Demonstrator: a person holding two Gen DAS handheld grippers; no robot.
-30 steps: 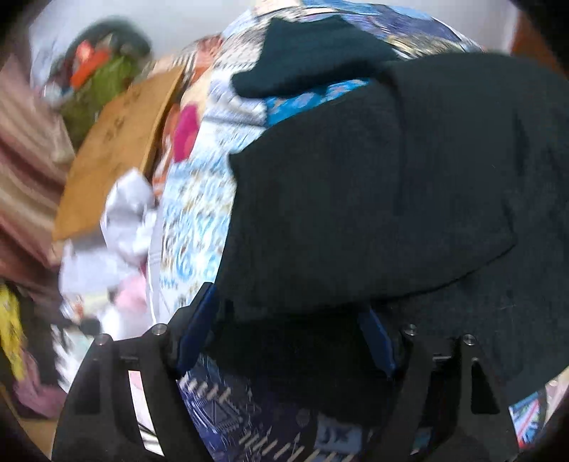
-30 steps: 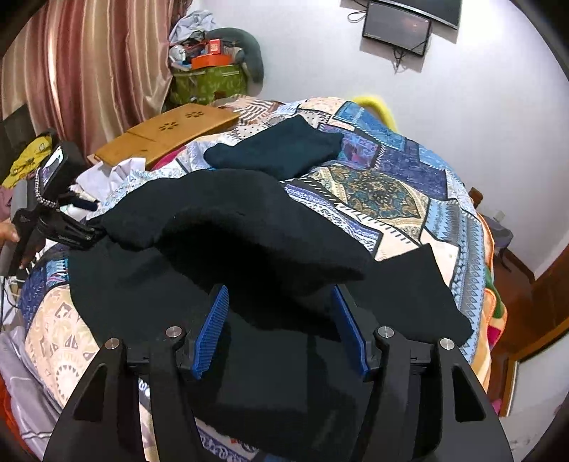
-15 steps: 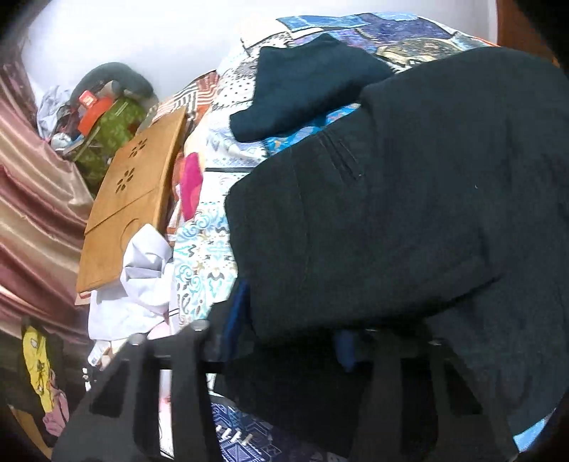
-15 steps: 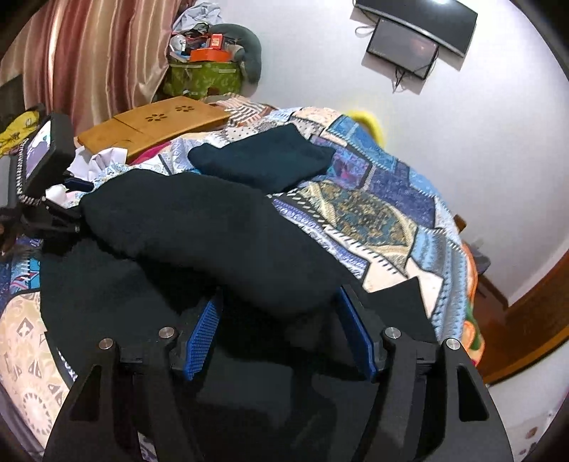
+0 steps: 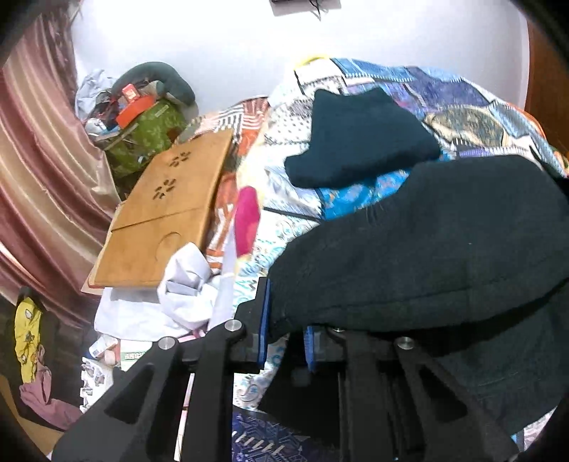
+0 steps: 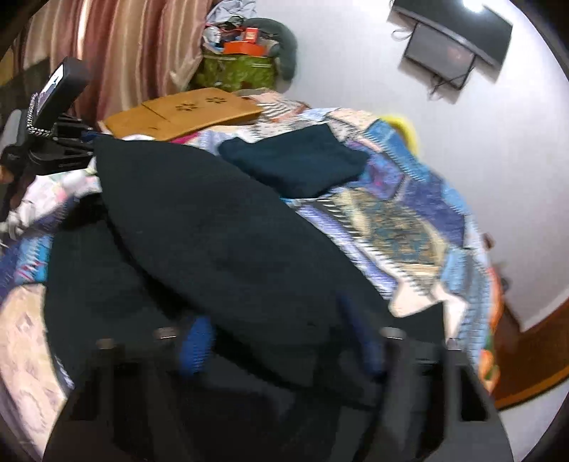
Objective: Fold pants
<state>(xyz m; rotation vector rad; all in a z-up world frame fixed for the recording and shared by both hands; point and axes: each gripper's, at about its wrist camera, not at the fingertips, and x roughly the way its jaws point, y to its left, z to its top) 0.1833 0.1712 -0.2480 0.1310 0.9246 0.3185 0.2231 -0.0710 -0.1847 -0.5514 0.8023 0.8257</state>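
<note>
Soft black pants on the bed – limp, light, likely to sag
Left gripper closing on the folded edge; right gripper closing around a blurred fold – hold near corners

A lived-in home bedroom; bed w/ patchwork quilt fills most of both views; pink-striped curtains along one wall; wall-mounted TV on white wall; wooden lap desk at bed's edge; green fabric bag piled w/ boxes & clutter in corner; loose white clothing heaped beside bed.
</note>
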